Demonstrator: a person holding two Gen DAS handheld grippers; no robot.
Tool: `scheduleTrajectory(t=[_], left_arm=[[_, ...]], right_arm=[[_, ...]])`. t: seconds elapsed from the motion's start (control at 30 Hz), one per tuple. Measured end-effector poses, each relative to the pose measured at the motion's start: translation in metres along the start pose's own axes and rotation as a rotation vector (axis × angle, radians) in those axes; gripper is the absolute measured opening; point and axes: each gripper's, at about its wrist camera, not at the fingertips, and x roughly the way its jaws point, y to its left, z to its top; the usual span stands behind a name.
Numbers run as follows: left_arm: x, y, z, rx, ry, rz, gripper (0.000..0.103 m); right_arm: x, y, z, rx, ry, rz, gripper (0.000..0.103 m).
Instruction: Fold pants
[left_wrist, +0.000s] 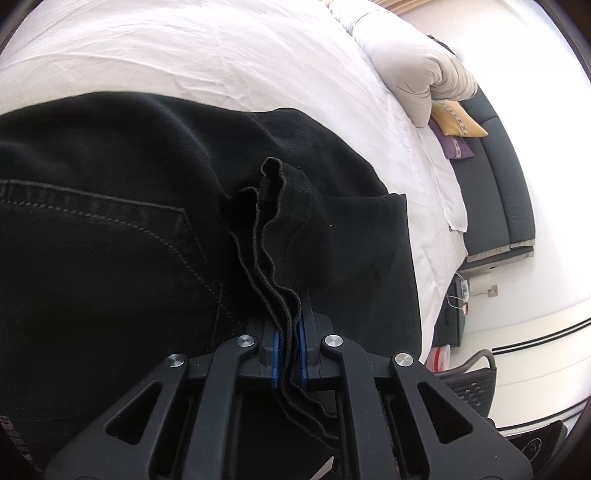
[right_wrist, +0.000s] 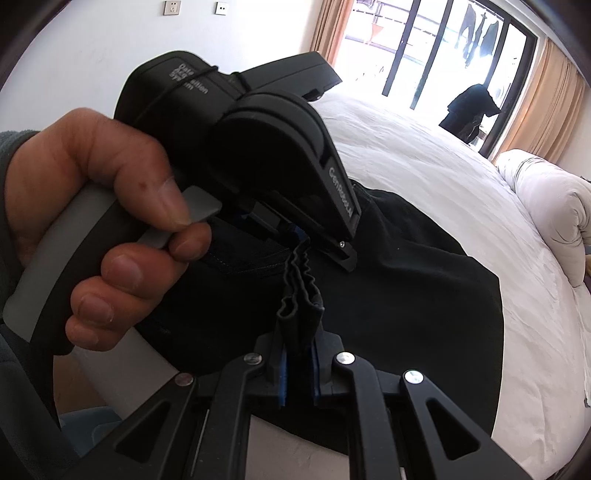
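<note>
Black pants (left_wrist: 110, 206) — hems bunched, layered

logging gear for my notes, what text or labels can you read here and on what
"Data Aggregation System", partly hidden by a cord: white print on the left gripper's housing.
White brand word on its lever arm: distorted, not readable.
Grey letters at the pants' lower edge: cut off, unreadable.

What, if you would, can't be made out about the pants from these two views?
- Left wrist view: pants run off the left edge; the left tool covers their near part.
- Right wrist view: hand hides their left part; the right tool covers the gripped hems' lower part.
</note>
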Motion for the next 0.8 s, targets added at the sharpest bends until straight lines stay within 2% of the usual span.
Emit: scheduleTrajectory(t=[0.5,0.8], left_arm=[[0.011,-0.015,-0.007,0.024,-0.021,0.034,0.006],[0.012,-0.009,-0.008,-0.006,-0.015,0.024,0.009]], right_arm=[[0.023,0.0,-0.01,-0.029,0.034,0.008,0.011],[0.034,0.001,-0.017,-0.05,0.04,0.018,0.015]])
